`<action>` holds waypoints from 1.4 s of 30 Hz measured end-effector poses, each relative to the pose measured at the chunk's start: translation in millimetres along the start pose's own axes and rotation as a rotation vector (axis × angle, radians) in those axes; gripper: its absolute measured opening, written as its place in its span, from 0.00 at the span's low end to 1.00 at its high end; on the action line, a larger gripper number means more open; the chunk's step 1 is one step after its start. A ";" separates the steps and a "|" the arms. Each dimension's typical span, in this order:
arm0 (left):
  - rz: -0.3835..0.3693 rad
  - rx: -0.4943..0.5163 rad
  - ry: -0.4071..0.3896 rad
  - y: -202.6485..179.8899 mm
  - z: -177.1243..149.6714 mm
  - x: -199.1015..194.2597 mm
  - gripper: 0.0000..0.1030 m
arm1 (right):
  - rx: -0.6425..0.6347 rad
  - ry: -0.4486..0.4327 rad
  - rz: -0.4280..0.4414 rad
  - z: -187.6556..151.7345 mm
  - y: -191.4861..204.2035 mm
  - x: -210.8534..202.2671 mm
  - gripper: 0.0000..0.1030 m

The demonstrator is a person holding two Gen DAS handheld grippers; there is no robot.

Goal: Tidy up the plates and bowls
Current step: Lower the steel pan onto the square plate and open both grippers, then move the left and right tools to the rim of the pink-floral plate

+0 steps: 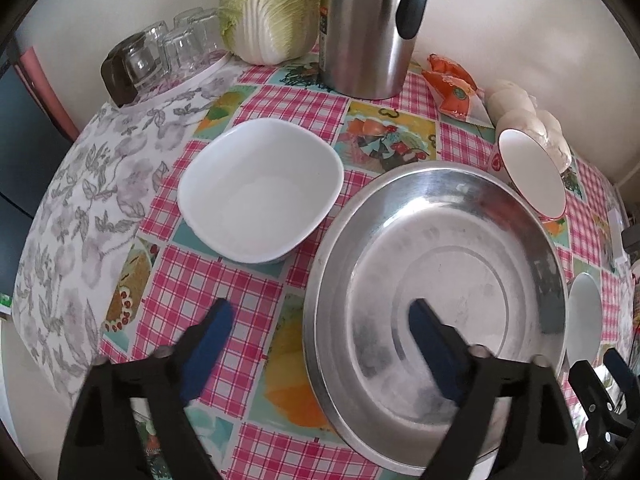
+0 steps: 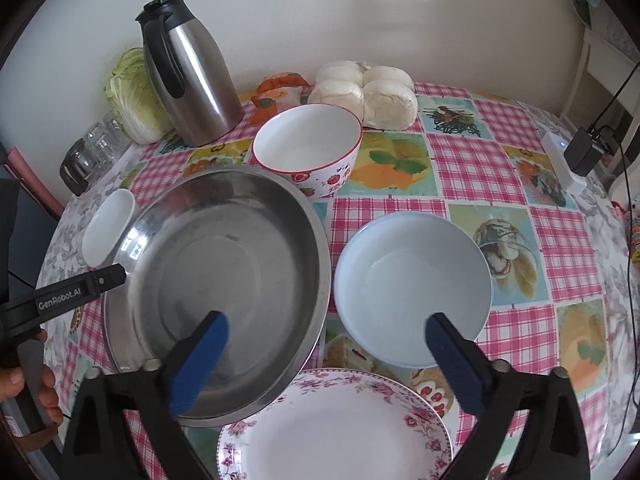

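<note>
A large steel basin (image 1: 436, 256) (image 2: 224, 276) sits mid-table. A white squarish bowl (image 1: 260, 188) (image 2: 108, 228) lies to its left. A strawberry-patterned bowl (image 2: 308, 148) (image 1: 532, 172) stands behind it. A pale blue bowl (image 2: 412, 280) sits to its right, and a floral plate (image 2: 336, 424) lies at the front. My left gripper (image 1: 320, 320) is open, straddling the basin's left rim. My right gripper (image 2: 328, 332) is open, above the gap between basin and blue bowl.
A steel thermos jug (image 2: 192, 80) (image 1: 368, 28), a cabbage (image 1: 272, 8), upturned glasses (image 1: 168, 52), an orange packet (image 1: 452, 84) and bagged buns (image 2: 368, 88) line the back by the wall. A white power strip with a plug (image 2: 568, 160) lies at the right edge.
</note>
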State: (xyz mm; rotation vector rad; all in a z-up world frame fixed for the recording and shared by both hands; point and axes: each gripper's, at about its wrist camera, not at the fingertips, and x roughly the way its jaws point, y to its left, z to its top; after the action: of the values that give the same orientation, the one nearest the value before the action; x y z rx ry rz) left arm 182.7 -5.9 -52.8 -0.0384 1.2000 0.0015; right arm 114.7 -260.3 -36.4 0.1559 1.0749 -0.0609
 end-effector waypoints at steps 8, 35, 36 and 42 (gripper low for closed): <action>0.007 0.021 -0.030 -6.4 -2.7 -6.6 0.93 | -0.021 -0.006 -0.012 -0.7 0.8 -2.3 1.00; -0.027 0.096 -0.231 -57.1 -44.8 -61.0 0.94 | 0.083 -0.122 0.007 -26.2 -31.7 -39.1 1.00; -0.025 0.113 -0.233 -61.9 -49.1 -62.6 0.94 | 0.085 -0.123 0.007 -28.5 -32.9 -40.9 1.00; -0.074 0.153 -0.274 -81.0 -72.8 -77.7 0.94 | 0.089 -0.097 -0.002 -47.5 -41.3 -45.6 1.00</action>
State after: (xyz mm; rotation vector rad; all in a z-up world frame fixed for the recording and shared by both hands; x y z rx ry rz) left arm 88.5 -87.6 -4.4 0.0505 0.9218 -0.1464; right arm 46.5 -294.8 -22.4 0.2297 0.9760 -0.1164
